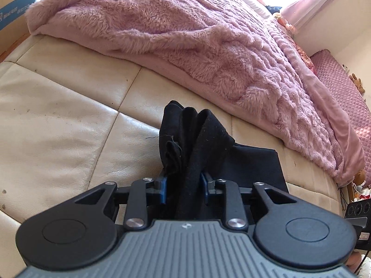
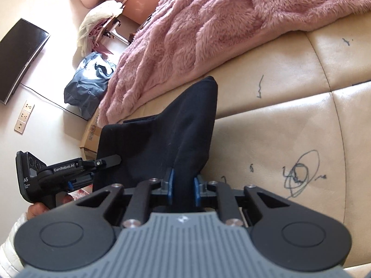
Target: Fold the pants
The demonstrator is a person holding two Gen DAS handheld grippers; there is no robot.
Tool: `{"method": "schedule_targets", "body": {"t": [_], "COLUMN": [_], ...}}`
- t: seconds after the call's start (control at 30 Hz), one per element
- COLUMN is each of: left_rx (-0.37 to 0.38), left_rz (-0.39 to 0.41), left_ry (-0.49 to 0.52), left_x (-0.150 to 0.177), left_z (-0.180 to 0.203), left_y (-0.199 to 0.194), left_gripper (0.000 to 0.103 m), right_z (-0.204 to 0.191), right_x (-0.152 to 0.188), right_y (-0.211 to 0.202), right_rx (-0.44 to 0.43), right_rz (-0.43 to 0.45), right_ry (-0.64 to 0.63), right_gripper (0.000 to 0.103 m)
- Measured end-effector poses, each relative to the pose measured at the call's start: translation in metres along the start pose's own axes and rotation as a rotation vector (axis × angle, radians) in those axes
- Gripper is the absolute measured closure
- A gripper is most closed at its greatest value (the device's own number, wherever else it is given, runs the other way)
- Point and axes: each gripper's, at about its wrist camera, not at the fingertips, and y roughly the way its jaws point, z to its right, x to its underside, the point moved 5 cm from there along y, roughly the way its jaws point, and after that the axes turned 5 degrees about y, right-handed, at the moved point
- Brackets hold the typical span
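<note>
Cream leather mattress (image 1: 58,120), fluffy pink blanket (image 1: 185,34) far side, left gripper (image 1: 184,183) and right gripper (image 2: 183,185) jaws each clamped on bunched black fabric pants (image 2: 167,139).

Each wrist view looks forward along its own fingers, close above the cream bed (image 1: 58,120). Both share the black pants (image 1: 199,139) and pink blanket (image 1: 185,46); the right wrist view also catches the left gripper (image 2: 111,161) from the side.
</note>
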Motion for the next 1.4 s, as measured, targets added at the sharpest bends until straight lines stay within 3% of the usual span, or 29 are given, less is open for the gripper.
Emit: {"method": "schedule_targets", "body": {"t": [0.1, 0.17, 0.23, 0.37, 0.5, 0.63, 0.77, 0.93, 1.07, 1.1, 1.23, 1.3, 1.4], "left_rx": [-0.010, -0.029, -0.058, -0.040, -0.096, -0.142, -0.273, -0.372, -0.468, -0.493, -0.566, -0.594, -0.590], "left_rz": [-0.016, -0.019, -0.008, -0.005, -0.011, -0.020, 0.004, 0.161, 0.363, 0.418, 0.582, 0.623, 0.607], "left_ry": [-0.016, -0.001, 0.033, 0.006, 0.032, 0.048, 0.082, 0.154, 0.243, 0.262, 0.287, 0.294, 0.306], "left_x": [0.004, 0.008, 0.010, 0.011, 0.011, 0.013, 0.010, 0.001, 0.008, 0.013, 0.046, 0.067, 0.100], "left_z": [-0.010, -0.014, -0.016, -0.021, -0.022, -0.021, -0.017, 0.018, 0.075, 0.090, 0.139, 0.157, 0.176], "left_y": [0.010, 0.015, 0.018, 0.015, 0.005, -0.015, -0.049, -0.116, -0.183, -0.198, -0.240, -0.250, -0.253], "left_gripper": [0.071, 0.065, 0.050, 0.048, 0.035, 0.035, 0.042, 0.044, 0.044, 0.043, 0.026, 0.021, 0.015], "right_z": [0.011, 0.017, 0.023, 0.032, 0.026, 0.023, 0.016, -0.029, -0.084, -0.096, -0.135, -0.147, -0.155], "right_x": [-0.001, 0.001, 0.002, 0.002, -0.001, -0.006, -0.012, -0.015, -0.002, 0.004, 0.040, 0.064, 0.102], "right_y": [0.009, 0.014, 0.020, 0.023, 0.018, 0.001, -0.028, -0.089, -0.147, -0.161, -0.208, -0.221, -0.235], "right_rx": [0.024, 0.040, 0.057, 0.049, 0.084, 0.147, 0.230, 0.275, 0.312, 0.305, 0.285, 0.277, 0.273], "right_rz": [-0.009, -0.017, -0.022, -0.026, -0.030, -0.002, 0.038, 0.169, 0.369, 0.420, 0.580, 0.635, 0.676], "right_ry": [-0.002, -0.005, 0.002, 0.042, 0.008, -0.036, -0.100, -0.298, -0.475, -0.500, -0.545, -0.558, -0.573], "right_gripper": [0.091, 0.090, 0.090, 0.089, 0.081, 0.067, 0.067, 0.064, 0.045, 0.045, 0.039, 0.034, 0.026]}}
